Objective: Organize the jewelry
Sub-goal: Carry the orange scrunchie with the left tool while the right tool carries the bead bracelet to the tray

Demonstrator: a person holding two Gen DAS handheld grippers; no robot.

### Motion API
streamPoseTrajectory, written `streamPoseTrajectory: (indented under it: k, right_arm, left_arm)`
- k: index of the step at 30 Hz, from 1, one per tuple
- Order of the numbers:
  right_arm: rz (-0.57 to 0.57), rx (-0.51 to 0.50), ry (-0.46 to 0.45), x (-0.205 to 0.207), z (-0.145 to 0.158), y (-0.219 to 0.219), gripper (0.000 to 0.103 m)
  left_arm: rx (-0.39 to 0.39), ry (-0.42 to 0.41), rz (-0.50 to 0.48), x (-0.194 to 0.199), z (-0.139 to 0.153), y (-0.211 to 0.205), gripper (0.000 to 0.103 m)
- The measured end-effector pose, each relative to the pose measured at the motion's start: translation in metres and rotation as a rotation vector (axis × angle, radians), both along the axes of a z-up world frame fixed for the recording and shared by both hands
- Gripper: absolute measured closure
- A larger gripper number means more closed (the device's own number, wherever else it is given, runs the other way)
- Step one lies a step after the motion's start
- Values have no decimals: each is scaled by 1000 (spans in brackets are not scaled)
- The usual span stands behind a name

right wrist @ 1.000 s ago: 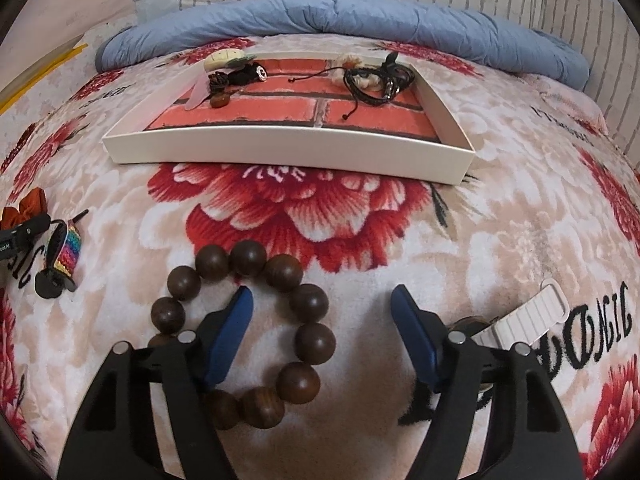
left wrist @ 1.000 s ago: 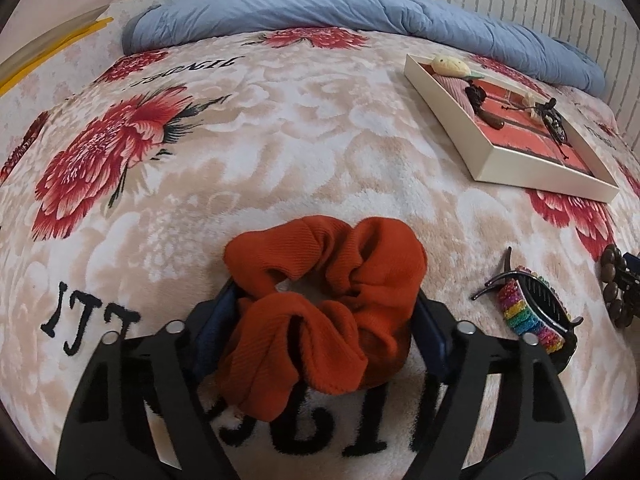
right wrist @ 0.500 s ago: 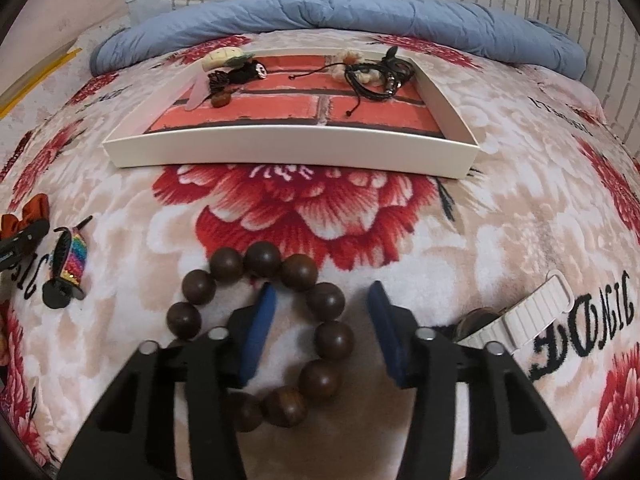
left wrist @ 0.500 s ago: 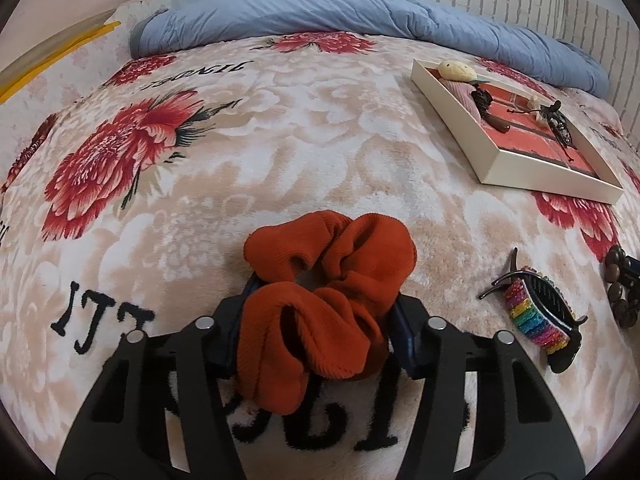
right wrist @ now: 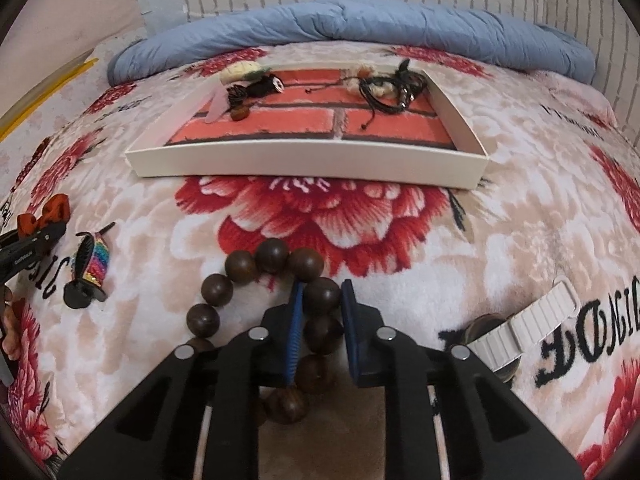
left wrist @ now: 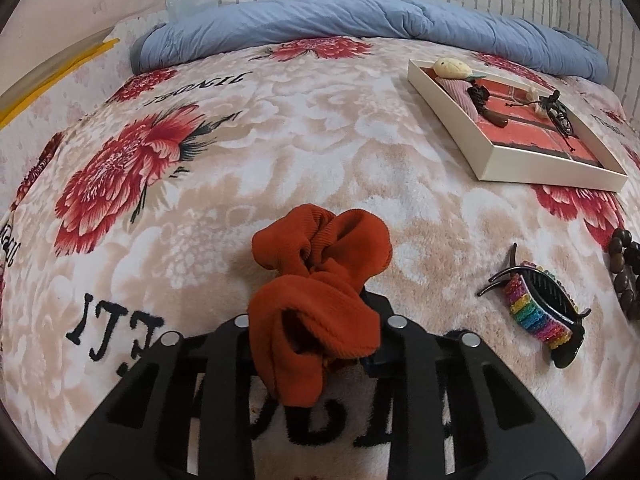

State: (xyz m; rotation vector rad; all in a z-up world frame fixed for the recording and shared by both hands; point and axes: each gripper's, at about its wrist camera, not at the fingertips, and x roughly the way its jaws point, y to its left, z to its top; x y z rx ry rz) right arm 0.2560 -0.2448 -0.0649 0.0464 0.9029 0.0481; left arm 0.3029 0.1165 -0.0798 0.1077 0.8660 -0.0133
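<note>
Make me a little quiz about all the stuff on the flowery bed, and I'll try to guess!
1. True or false: the orange scrunchie already lies in the white tray.
2. What sits between the right gripper pads? A) white strap B) wooden bead bracelet C) rainbow hair claw
3. Fill in: the rainbow hair claw lies on the ____ blanket.

Key: 1 false, the closing left gripper squeezes it. 2 B, jaws closing around one side of the beads. 3 flowered.

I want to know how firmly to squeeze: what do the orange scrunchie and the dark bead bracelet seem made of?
Orange scrunchie: soft ribbed fabric, matte; it bunches in folds. Bead bracelet: probably polished wood; round dark brown beads with faint grain and a dull sheen.
</note>
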Motion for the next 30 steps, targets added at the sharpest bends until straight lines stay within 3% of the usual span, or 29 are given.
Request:
streamPoseTrajectory:
  k: [6, 14, 24, 30]
  right_arm:
    - [31, 13, -70, 2, 18, 1, 84]
    - [81, 53, -133, 17, 49, 5, 84]
    - [97, 57, -179, 59, 88, -5, 84]
    - [81, 88, -189, 96, 105, -27, 84]
  left_arm:
    - [11, -16, 3, -2, 10, -3, 81]
    - [-34, -69, -15, 6, 46, -28, 81]
    - [-94, -98, -113, 56, 84, -104, 81]
    - [-96, -81, -159, 95, 83, -151, 81]
